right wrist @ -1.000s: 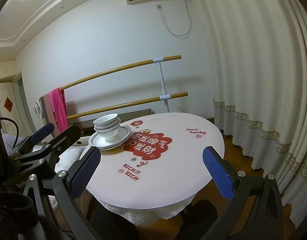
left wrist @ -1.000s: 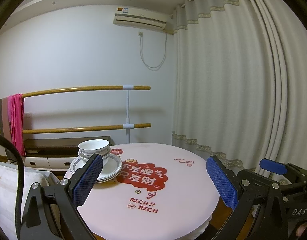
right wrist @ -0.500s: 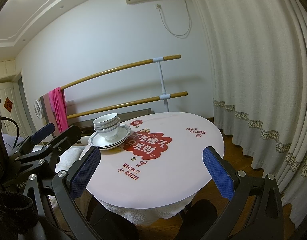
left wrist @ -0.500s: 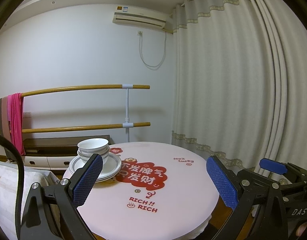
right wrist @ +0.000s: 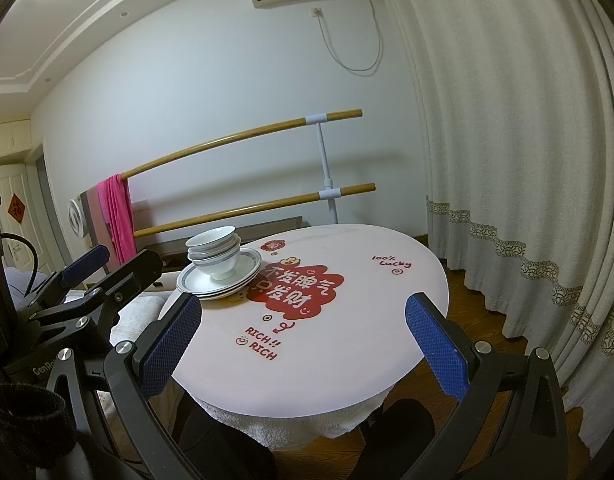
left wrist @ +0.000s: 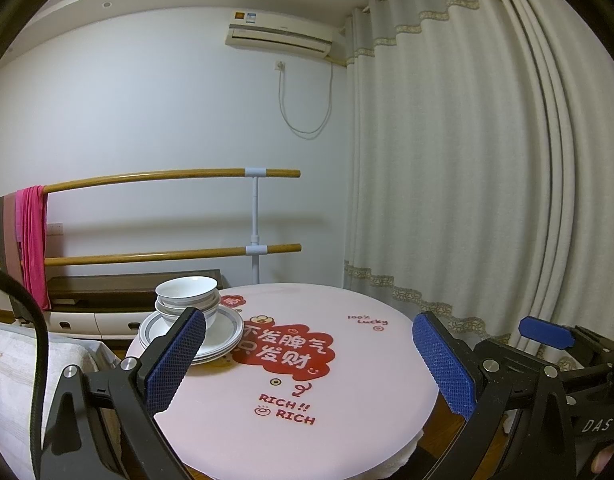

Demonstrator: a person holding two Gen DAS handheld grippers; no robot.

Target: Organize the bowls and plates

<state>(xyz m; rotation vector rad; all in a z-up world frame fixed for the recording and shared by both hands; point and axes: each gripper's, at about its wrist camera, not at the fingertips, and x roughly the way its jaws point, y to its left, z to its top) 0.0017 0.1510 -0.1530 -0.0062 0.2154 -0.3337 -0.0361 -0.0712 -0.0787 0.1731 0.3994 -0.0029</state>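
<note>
Both pairs of jaws stand wide apart with nothing between them; the left gripper [left wrist: 309, 354] fills the bottom of its own view, its blue-padded fingers [left wrist: 175, 364] spread to lower left and lower right, and the right gripper [right wrist: 303, 338] does the same in its view, hanging above the near edge of the round pink surface [right wrist: 347, 360]; neither touches any dish. In the right wrist view the left gripper also shows at the left edge of the frame, beside the surface.

A stack of bowls [left wrist: 189, 298] sits nested upright on a stack of plates [left wrist: 227, 332], white with grey-blue rims; in the left wrist view the pile lies left of centre, partly behind the left finger pad; in the right wrist view the bowls [right wrist: 215, 254] and plates [right wrist: 247, 270] sit left of centre, at the far left side of the surface, touching the edge of the red printed sticker [right wrist: 295, 290] in its middle.

Behind, two wooden bars [left wrist: 167, 176] run across the wall; a pink cloth [left wrist: 33, 240] hangs over the upper one at the left; an air conditioner [left wrist: 279, 36] is mounted near the top of the frame; pale curtains [left wrist: 467, 180] fill the right side.
</note>
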